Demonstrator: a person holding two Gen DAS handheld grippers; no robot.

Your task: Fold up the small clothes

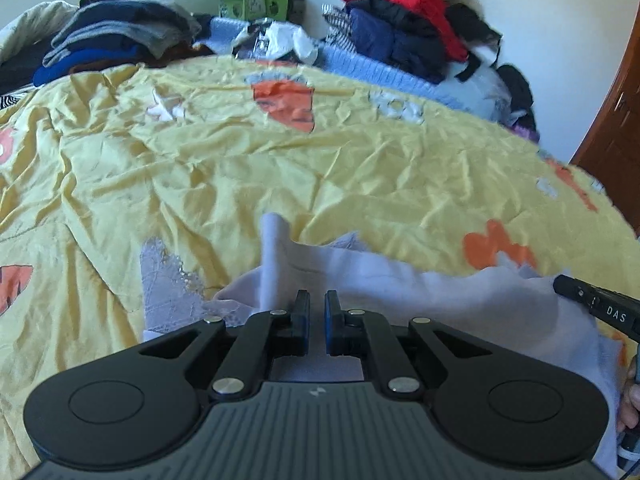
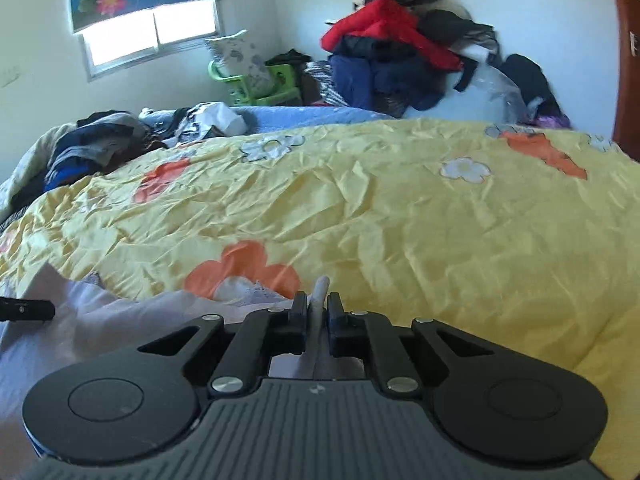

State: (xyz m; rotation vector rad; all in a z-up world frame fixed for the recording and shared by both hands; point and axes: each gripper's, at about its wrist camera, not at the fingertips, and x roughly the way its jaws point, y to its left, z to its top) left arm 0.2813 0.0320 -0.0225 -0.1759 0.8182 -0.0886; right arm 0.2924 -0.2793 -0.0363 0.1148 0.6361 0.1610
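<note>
A wide stretch of rumpled yellow quilt (image 1: 280, 168) lies ahead of both tongs, bare of clothing out to its far edge, where piles begin: a dark folded stack (image 1: 116, 36) ahead and to the left of the left tongs (image 1: 317, 304), a red-topped heap (image 2: 400, 52) against the wall ahead and to the right, and a green stool (image 2: 264, 84) in the corner between them. A blue blanket (image 1: 384, 72) runs along the quilt's far edge. To the right of the right tongs (image 2: 317, 306) the quilt rolls off toward a brown door (image 2: 628, 60); a window (image 2: 152, 36) sits high on the wall ahead and to the left. The task's piece, a pale lilac garment (image 1: 440, 300), lies on the near part of the quilt, directly under and just ahead of both tongs, spread between them. In the left wrist view, the left tongs stand slightly parted with a narrow gap and no cloth seen in it; a strip of the garment stands up just left of the left finger, and the body of the cloth spreads to the right, as far as the tip of the right tongs, which shows at the frame's right edge. In the right wrist view, the right tongs pinch a raised fold of the garment (image 2: 120, 320) between the fingers, the fold poking up past the tips; the rest trails to the left, where the left tongs' dark tip enters at the frame's left edge.
</note>
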